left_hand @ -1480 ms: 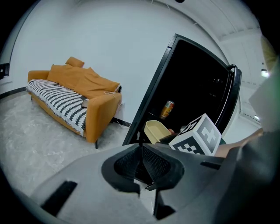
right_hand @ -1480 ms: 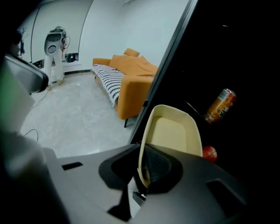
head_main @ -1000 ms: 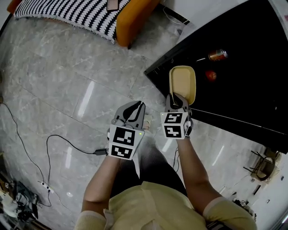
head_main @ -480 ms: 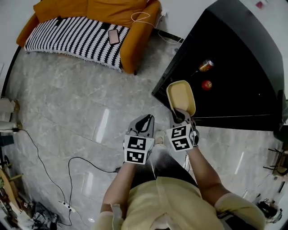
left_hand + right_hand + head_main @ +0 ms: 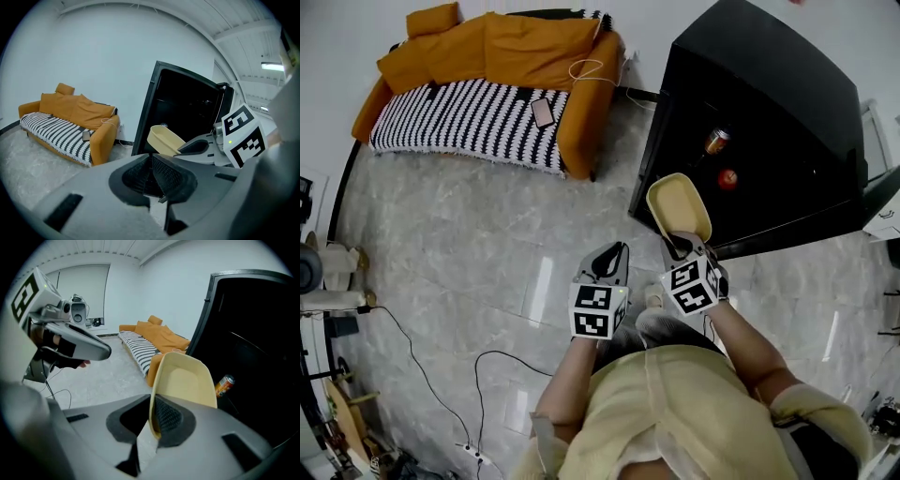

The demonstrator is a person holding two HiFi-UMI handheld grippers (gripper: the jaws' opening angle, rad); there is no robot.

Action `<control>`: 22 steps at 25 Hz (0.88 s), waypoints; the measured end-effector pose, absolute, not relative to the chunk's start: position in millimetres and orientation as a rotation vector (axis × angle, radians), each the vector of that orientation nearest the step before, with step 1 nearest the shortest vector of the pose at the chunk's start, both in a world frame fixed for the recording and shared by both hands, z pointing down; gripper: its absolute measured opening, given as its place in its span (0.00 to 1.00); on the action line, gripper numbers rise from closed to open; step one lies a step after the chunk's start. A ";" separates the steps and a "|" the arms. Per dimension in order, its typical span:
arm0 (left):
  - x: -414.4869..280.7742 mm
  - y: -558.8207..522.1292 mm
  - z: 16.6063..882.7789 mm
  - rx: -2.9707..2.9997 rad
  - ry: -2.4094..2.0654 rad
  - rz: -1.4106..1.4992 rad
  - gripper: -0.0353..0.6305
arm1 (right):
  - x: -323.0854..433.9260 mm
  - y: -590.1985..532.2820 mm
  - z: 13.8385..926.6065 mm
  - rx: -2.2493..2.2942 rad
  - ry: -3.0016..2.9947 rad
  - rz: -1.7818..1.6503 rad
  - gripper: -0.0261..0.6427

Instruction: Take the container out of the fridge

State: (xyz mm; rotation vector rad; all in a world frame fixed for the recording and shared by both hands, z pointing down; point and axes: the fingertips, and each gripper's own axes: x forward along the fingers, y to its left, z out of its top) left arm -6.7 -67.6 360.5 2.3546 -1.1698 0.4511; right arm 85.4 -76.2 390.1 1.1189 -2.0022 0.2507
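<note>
A cream oblong container (image 5: 678,208) is held out in front of the open black fridge (image 5: 769,103), clear of its shelves. My right gripper (image 5: 681,246) is shut on the container's (image 5: 185,378) near rim, the rim pinched between its jaws. My left gripper (image 5: 609,258) hangs beside it to the left, shut with nothing in it; in the left gripper view (image 5: 151,173) its pads meet. The container (image 5: 165,139) also shows there, empty. Inside the fridge lie a drink can (image 5: 716,141) and a red round thing (image 5: 727,178).
An orange sofa (image 5: 502,80) with a striped black-and-white cover and a phone (image 5: 543,113) on it stands at the back left. Black cables (image 5: 441,347) run over the grey marble floor at the left. The fridge door (image 5: 147,112) stands open.
The head camera has pulled back, taking in more of the sofa and fridge. Both grippers sit lower in view, and the container stays in the right gripper just outside the fridge.
</note>
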 end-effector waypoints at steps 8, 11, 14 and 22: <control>-20.9 -67.0 330.5 2.400 -1.216 0.425 0.11 | 68.4 -65.5 347.4 1.121 -2.115 0.285 0.11; -22.6 -66.3 320.6 2.412 -1.232 0.405 0.11 | 65.5 -60.1 338.8 1.123 -2.155 0.329 0.11; -23.3 -64.2 314.2 2.414 -1.246 0.387 0.11 | 65.9 -56.2 332.2 1.131 -2.194 0.365 0.11; -34.7 -57.7 296.0 2.413 -1.302 0.327 0.11 | 67.2 -46.6 308.2 1.188 -2.306 0.488 0.10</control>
